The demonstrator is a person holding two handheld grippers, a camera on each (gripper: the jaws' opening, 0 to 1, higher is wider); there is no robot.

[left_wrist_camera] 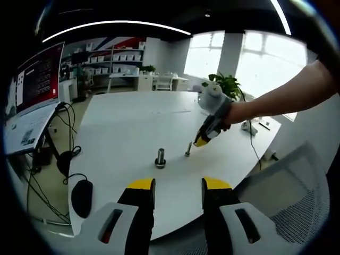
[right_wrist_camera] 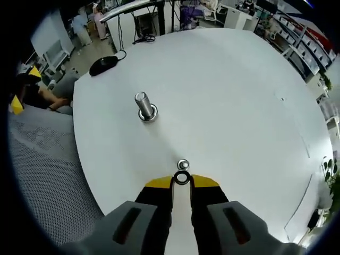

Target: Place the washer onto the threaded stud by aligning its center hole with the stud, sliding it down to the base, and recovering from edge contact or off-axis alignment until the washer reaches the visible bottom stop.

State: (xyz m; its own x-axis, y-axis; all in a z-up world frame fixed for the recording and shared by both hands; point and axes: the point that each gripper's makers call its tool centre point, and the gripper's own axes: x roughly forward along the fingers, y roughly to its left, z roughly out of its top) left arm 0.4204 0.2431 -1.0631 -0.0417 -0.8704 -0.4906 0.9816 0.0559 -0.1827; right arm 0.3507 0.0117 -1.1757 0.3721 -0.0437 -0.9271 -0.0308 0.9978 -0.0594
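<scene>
Right claw (right_wrist_camera: 181,182) pinches small silver metal washer (right_wrist_camera: 181,178) directly above short threaded steel stud (right_wrist_camera: 183,163) near white tabletop (right_wrist_camera: 234,95) edge. Left claw (left_wrist_camera: 178,186) released, empty. No legible labels.

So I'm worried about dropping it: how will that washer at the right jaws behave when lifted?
The washer looks like thin, stiff metal, so probably light and rigid. Its smooth, shiny face may be slippery between the right gripper jaws. If dropped on the white table, it might roll on edge.
</scene>
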